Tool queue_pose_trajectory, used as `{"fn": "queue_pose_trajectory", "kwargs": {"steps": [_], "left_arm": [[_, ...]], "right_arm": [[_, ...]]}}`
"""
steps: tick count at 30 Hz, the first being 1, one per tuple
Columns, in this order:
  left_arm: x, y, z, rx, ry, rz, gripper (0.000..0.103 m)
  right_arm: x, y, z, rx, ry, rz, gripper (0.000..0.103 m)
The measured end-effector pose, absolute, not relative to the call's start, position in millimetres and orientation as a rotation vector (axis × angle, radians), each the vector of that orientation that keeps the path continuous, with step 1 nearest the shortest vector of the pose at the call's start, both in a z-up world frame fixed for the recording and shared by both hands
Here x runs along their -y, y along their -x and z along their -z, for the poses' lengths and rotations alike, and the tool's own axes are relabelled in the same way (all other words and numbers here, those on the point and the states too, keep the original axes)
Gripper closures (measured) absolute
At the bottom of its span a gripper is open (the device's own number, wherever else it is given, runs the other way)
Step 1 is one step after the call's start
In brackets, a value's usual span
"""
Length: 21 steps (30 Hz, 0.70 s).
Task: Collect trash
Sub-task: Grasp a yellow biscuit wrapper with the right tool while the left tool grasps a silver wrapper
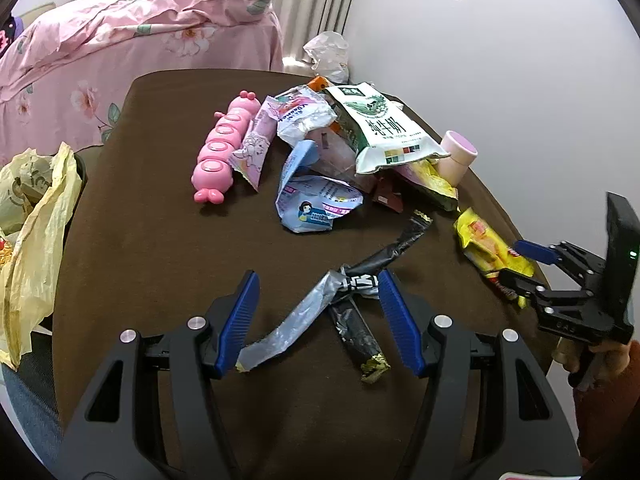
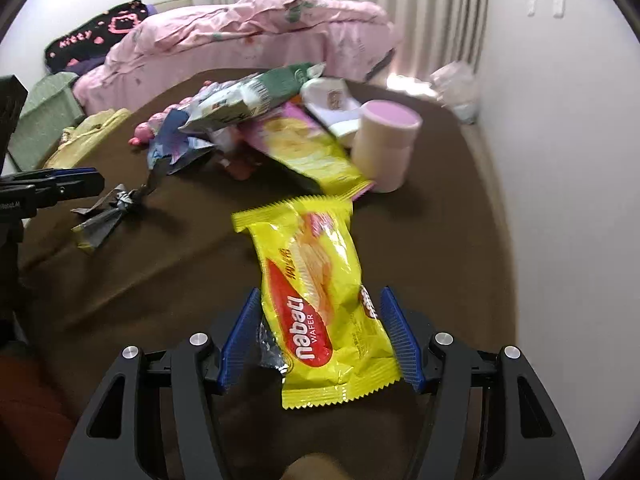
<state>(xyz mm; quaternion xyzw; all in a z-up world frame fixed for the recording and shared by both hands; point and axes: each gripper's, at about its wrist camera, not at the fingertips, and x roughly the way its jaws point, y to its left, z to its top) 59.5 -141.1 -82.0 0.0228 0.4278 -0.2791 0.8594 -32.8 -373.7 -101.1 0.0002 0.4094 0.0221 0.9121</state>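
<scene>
My right gripper stands with its jaws spread, the yellow wafer wrapper lying between the blue pads near the table's right edge; the pads sit just beside its sides, and I cannot tell whether they touch it. My left gripper is spread too, straddling a twisted black-and-silver wrapper near the front edge of the brown table. Toward the far edge sits a heap of wrappers with a milk pouch, a pink caterpillar toy and a pink cup. A yellow plastic bag hangs off the left edge; a pink-quilted bed stands beyond.
</scene>
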Motion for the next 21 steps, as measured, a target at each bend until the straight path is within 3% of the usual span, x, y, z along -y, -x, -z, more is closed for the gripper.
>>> {"fn": "queue_pose_trajectory", "kwargs": {"steps": [12,14,15,21], "left_arm": [[142.6,-53.9,78.5,-0.890,-0.056,0.650,0.044],[144.5,-51.8,77.2,-0.884,-0.072,0.671,0.044],[146.1,-50.3,75.4,-0.876,-0.089,0.683,0.044],[154.9,-55.6,72.3,-0.881,-0.136,0.693,0.044]], "right_arm": [[402.3,-3.7,120.3,-0.939,-0.091,-0.067,0.046],[407.7,1.8,121.5,-0.926,-0.146,-0.106,0.064],[409.2,4.8,120.6,-0.918,-0.165,-0.110,0.078],[408.3,26.4,101.1,-0.815,-0.192,-0.089,0.083]]}}
